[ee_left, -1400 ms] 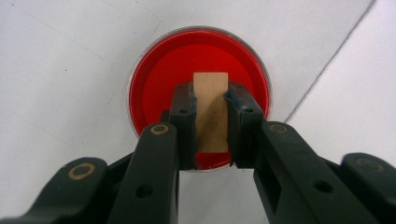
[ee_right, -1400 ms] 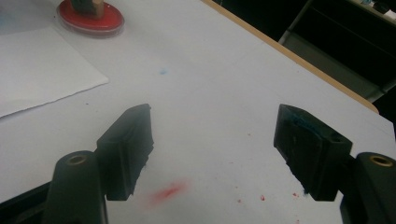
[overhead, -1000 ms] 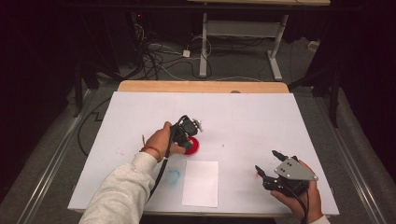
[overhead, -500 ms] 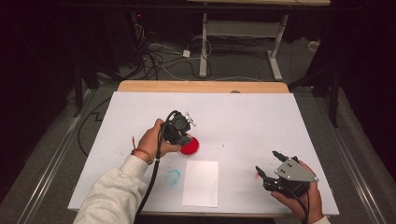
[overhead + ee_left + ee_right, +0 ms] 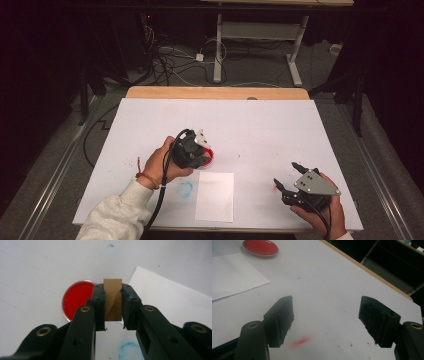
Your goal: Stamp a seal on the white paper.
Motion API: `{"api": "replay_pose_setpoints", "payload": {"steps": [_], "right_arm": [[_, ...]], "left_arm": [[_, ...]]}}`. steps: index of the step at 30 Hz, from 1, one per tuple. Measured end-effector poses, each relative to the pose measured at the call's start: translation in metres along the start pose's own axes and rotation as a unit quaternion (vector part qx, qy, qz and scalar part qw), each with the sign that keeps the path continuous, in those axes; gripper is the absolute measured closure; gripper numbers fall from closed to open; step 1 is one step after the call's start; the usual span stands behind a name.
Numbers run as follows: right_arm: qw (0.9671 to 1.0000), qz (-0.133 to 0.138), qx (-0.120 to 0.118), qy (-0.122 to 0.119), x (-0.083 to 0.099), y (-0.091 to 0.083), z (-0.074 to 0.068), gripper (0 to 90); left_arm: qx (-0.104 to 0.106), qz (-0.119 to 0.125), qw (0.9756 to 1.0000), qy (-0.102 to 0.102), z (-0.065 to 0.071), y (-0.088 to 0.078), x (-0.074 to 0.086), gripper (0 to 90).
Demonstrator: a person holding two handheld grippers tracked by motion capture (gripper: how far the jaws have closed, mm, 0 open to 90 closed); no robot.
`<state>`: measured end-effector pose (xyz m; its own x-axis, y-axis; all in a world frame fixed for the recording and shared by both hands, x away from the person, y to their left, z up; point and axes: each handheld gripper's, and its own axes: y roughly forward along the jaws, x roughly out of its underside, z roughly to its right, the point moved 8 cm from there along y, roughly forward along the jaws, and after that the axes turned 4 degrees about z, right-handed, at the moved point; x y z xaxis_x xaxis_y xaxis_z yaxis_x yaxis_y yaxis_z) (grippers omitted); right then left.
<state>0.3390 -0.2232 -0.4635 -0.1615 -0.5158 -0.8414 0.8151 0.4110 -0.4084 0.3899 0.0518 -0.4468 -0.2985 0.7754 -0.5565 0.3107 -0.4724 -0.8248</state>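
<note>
The small wooden block (image 5: pixel 113 299), light, rigid and easy to pinch by its flat sides, hangs above the red ink dish (image 5: pixel 77 299) mid-bench, nipped between the left gripper (image 5: pixel 112 305) fingers. The right gripper (image 5: pixel 327 323) fingers stand spread, holding nothing, near the bench's front right corner.

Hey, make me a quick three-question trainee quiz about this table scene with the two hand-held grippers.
1. What does the left gripper hold between its pads?
2. True or false: the right gripper is shut on the white sheet.
3. In the left gripper view, the red dish lies: A) left of the block, B) right of it, C) on top of it.

Key: 1. A wooden block. 2. False; its jaws stand open, empty, over the table. 3. A.
</note>
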Motion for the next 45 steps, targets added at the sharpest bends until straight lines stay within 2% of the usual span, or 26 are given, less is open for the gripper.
{"api": "replay_pose_setpoints", "payload": {"steps": [5, 7, 12, 17, 18, 20, 22, 25, 32, 34, 36, 38, 41, 45], "right_arm": [[1.0000, -0.001, -0.001, -0.006, -0.001, 0.000, -0.002, 28.3], [1.0000, -0.001, 0.000, -0.004, -0.001, 0.000, -0.002, 28.3], [1.0000, -0.006, -0.003, -0.005, 0.001, 0.001, -0.003, 28.3], [1.0000, -0.005, -0.002, -0.007, 0.000, 0.001, -0.004, 28.3], [1.0000, -0.005, -0.003, -0.006, 0.000, 0.001, -0.004, 28.3], [1.0000, -0.006, -0.003, -0.007, 0.001, 0.001, -0.004, 28.3], [1.0000, -0.005, -0.004, -0.006, 0.001, 0.001, -0.004, 28.3], [1.0000, -0.006, -0.004, -0.007, 0.001, 0.001, -0.004, 28.3], [0.9999, -0.008, -0.005, -0.007, 0.001, 0.002, -0.005, 28.3], [0.9999, -0.008, -0.004, -0.008, 0.001, 0.002, -0.005, 28.4], [0.9999, -0.009, -0.005, -0.007, 0.002, 0.002, -0.005, 28.4], [0.9999, -0.009, -0.004, -0.008, 0.002, 0.002, -0.005, 28.3], [0.9999, -0.008, -0.001, -0.010, 0.002, 0.002, -0.004, 27.8], [0.9999, -0.008, -0.002, -0.009, 0.002, 0.002, -0.004, 27.8]], "left_arm": [[0.006, 0.001, 0.9999, 0.013, 0.015, -0.001, 0.003, 73.4], [0.018, 0.000, 0.9996, 0.021, 0.022, 0.000, 0.004, 73.4], [0.031, -0.015, 0.9985, 0.043, 0.037, 0.004, 0.007, 73.4], [0.050, -0.026, 0.9970, 0.053, 0.048, 0.012, 0.011, 73.4], [0.048, -0.026, 0.9971, 0.054, 0.049, 0.014, 0.012, 73.4], [0.058, -0.026, 0.9965, 0.053, 0.053, 0.017, 0.014, 73.4], [0.056, -0.030, 0.9965, 0.053, 0.055, 0.022, 0.016, 73.4], [0.066, -0.034, 0.9959, 0.052, 0.058, 0.027, 0.020, 73.4], [0.085, -0.054, 0.9933, 0.056, 0.067, 0.039, 0.028, 73.4], [0.094, -0.059, 0.9919, 0.061, 0.070, 0.041, 0.029, 73.4], [0.091, -0.065, 0.9918, 0.060, 0.072, 0.044, 0.030, 73.4], [0.099, -0.072, 0.9905, 0.063, 0.074, 0.046, 0.032, 73.4], [0.091, -0.089, 0.9900, 0.060, 0.074, 0.052, 0.035, 73.4], [0.090, -0.091, 0.9901, 0.058, 0.075, 0.054, 0.035, 73.4]]}}
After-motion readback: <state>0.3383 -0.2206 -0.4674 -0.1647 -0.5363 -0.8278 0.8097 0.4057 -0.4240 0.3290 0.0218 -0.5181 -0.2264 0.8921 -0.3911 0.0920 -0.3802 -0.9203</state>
